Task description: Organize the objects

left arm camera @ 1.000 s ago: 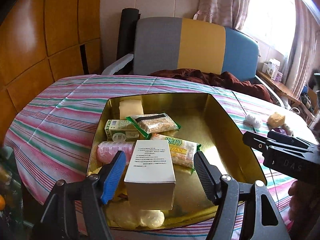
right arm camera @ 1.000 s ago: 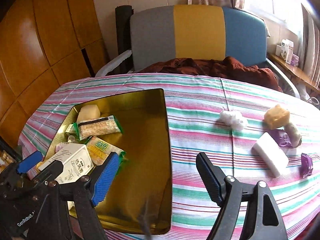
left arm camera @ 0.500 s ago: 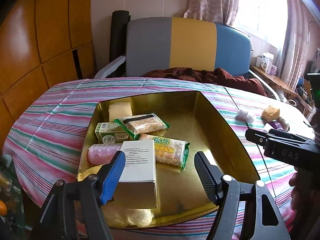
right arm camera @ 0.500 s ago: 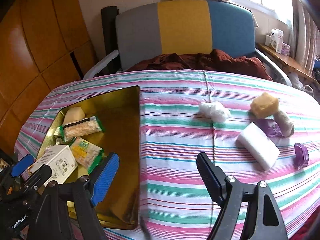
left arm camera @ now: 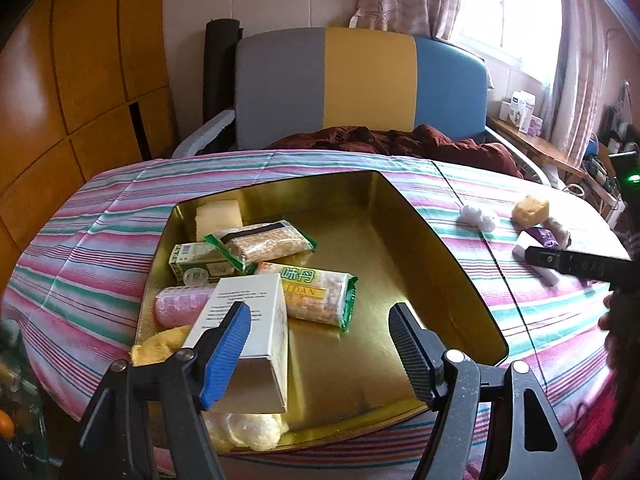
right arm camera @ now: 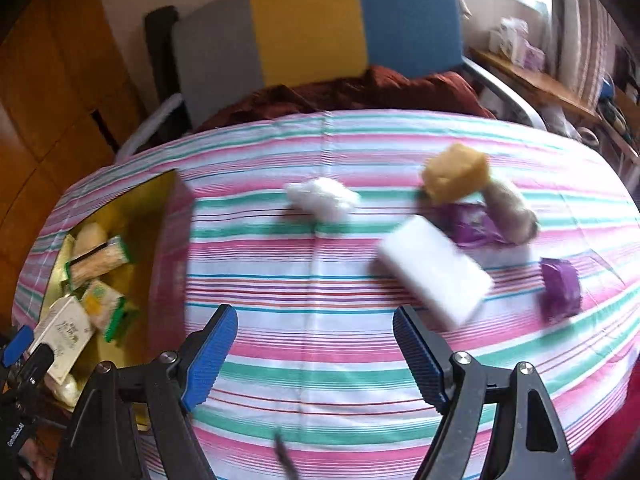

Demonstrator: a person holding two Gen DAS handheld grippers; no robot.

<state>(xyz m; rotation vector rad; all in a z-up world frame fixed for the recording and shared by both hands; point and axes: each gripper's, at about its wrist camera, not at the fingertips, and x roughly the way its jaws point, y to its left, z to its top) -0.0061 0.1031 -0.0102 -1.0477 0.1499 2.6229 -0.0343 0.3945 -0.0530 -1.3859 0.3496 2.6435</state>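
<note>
A gold tin tray (left arm camera: 448, 264) sits on the striped tablecloth and holds a white box (left arm camera: 256, 312), two green-edged cracker packs (left arm camera: 264, 240), a pink roll (left arm camera: 180, 304) and a pale block (left arm camera: 218, 216). My left gripper (left arm camera: 320, 344) hangs open over the tray's near part; the white box lies just behind its left finger, not between the pads. My right gripper (right arm camera: 316, 344) is open over bare cloth, with nothing between its fingers. Ahead of it to the right lie a white block (right arm camera: 436, 276), a yellow sponge (right arm camera: 456, 172), white cotton (right arm camera: 324, 198) and purple packets (right arm camera: 560, 290).
A beige roll (right arm camera: 512, 210) lies beside the sponge. Behind the table stands a grey, yellow and blue chair (left arm camera: 360, 84) with a dark red cloth (left arm camera: 400, 144). Wooden panels are on the left, a window shelf on the right. The right gripper (left arm camera: 576, 266) shows at the right of the left wrist view.
The left gripper drifted right, so the white box went from between its fingers to behind the left one. The right gripper swung right, away from the tray and toward the loose items.
</note>
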